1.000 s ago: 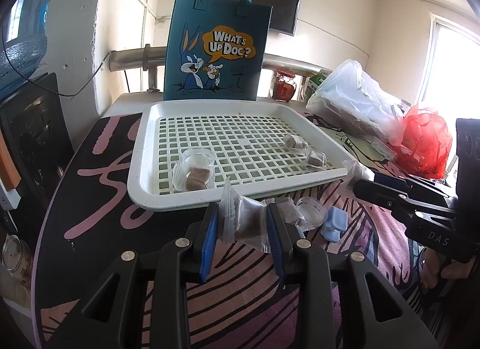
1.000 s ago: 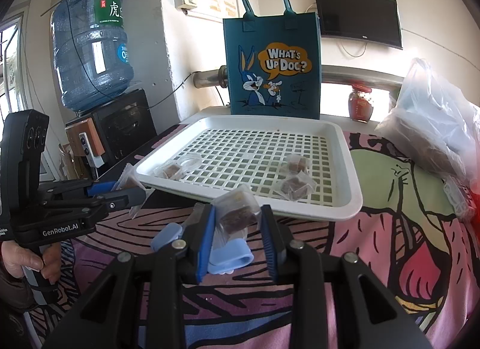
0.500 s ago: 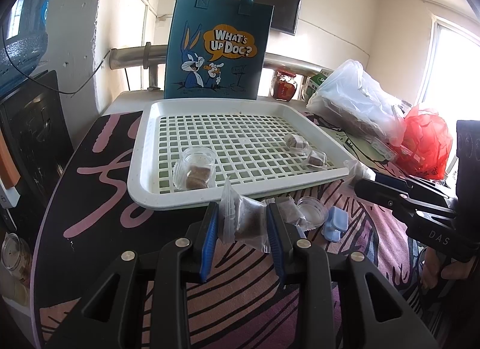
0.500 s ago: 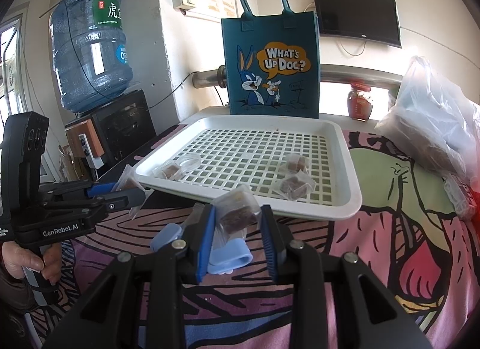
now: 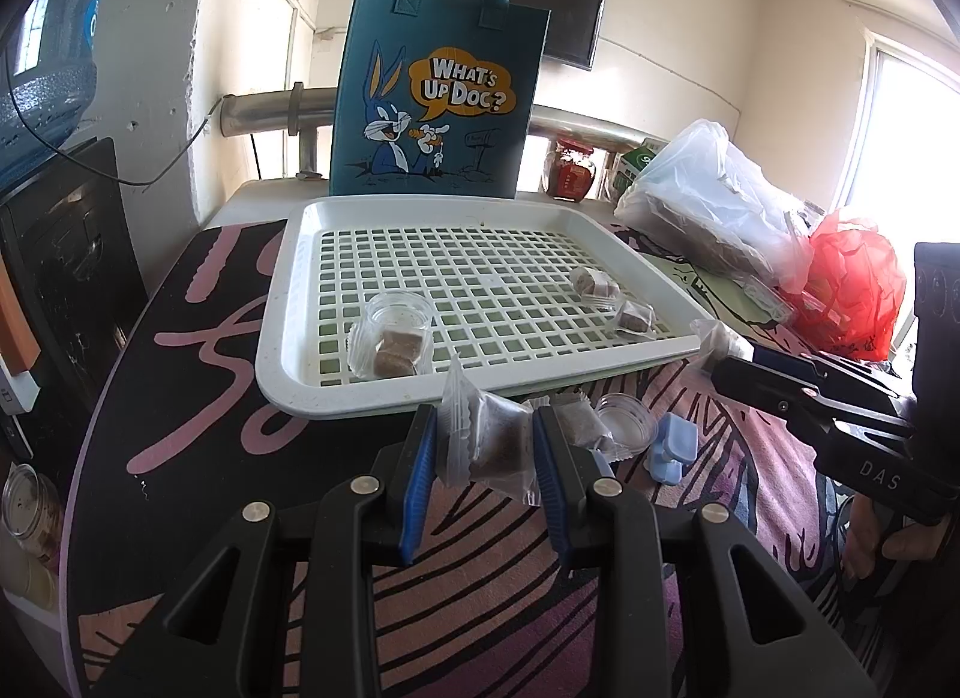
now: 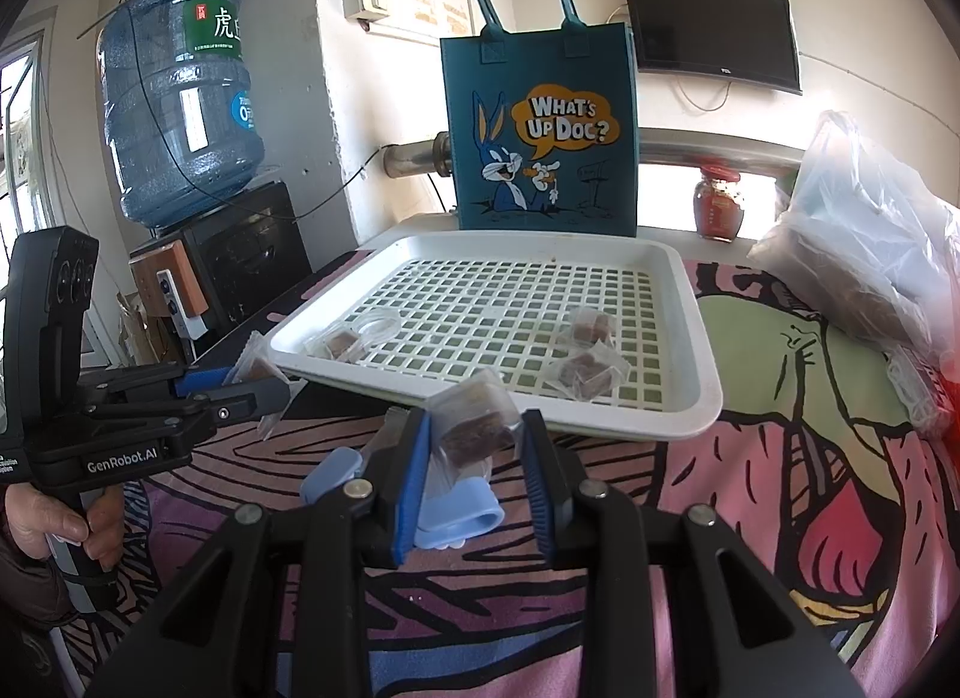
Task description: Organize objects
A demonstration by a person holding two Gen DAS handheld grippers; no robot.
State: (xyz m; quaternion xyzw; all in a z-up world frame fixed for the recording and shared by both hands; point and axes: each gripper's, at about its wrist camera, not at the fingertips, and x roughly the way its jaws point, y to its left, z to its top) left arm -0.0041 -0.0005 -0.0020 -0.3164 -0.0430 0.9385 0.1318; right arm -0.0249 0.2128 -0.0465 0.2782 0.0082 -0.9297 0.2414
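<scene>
- Patterned pink-and-black cloth covers the counter (image 5: 198, 338), with a blue "What's Up Doc?" tote bag (image 5: 441, 92) upright behind a white slotted tray (image 5: 282, 362).
- Nothing differs from a second ago: both tools and every packet stay where they were.
- Left tool (image 5: 483, 455) stays pinched on a clear packet with a brown cube (image 5: 498, 446), held just in front of the tray's near rim.
- Right tool (image 6: 474, 446) likewise keeps pinching a second brown-cube packet (image 6: 474, 425) before the tray, above a light-blue lid (image 6: 459, 509) on the cloth.
- Inside the tray lie a clear round jar with brown cubes (image 5: 393, 338) at near left and two wrapped cubes (image 5: 612, 299) at right.
- Another small clear jar (image 5: 624, 422) sits on the cloth beside blue lids (image 5: 672, 449).
</scene>
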